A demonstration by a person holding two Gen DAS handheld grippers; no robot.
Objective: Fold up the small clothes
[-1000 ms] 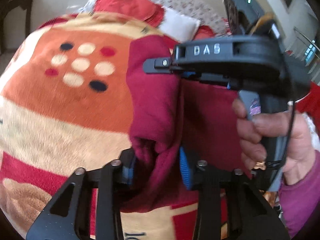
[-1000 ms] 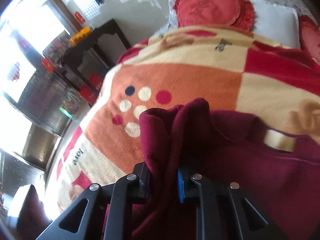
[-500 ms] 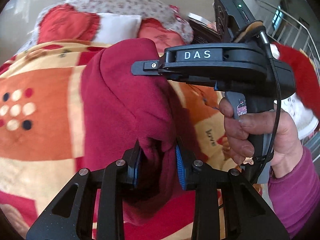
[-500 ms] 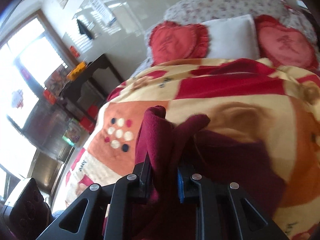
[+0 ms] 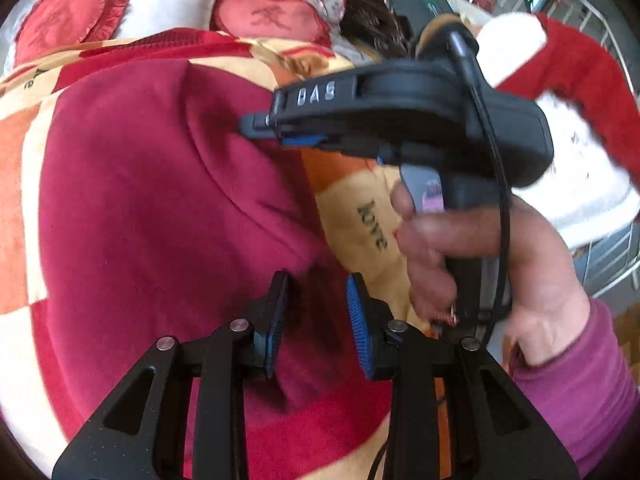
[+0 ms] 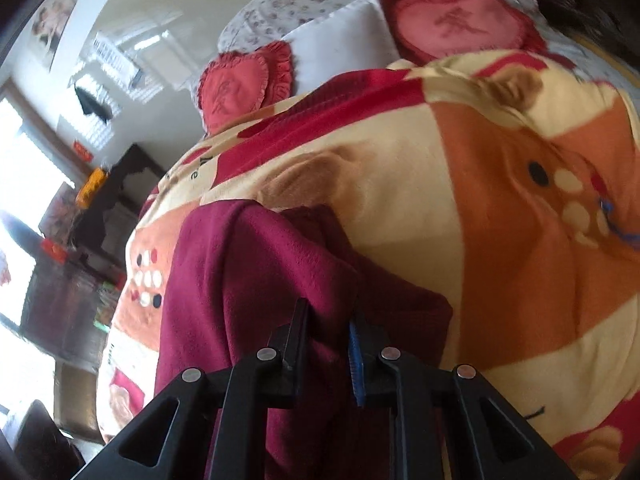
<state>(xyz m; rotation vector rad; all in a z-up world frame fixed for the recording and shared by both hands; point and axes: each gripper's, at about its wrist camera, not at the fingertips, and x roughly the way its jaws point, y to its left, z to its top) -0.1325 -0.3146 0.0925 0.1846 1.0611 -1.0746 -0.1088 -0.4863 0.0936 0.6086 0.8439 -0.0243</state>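
Nearest the left wrist camera, the left hand-held gripper [image 5: 316, 320] has its jaws opening: a gap now shows between the blue pads [image 5: 276, 320], where half a second ago they were pinched tight on a bunched fold of the dark red garment [image 5: 152, 208]. Cloth lies in and under that gap, but the pads no longer seem to press on it, so this side looks let go. In the right wrist view the right hand-held gripper [image 6: 328, 336] has its jaws set narrow and clamped on an edge of the same garment, which rises between the fingers and drapes away to the left. Seen from the left, that gripper comes in from the right with its tips against the garment's right edge, gripped by a hand [image 5: 492, 264] in a pink sleeve [image 5: 580, 392]. Over the last second the garment has gone from a lifted, hanging bunch to a broad, fairly smooth red panel spread on the patterned blanket [image 5: 360, 216] of the bed, with a curved crease across it. I judge one fold to be carried over and laid, the release half done; the right side comes next. Farther off lie heart-shaped red cushions [image 5: 272, 16] and a white pillow [image 5: 168, 0] at the head of the bed.
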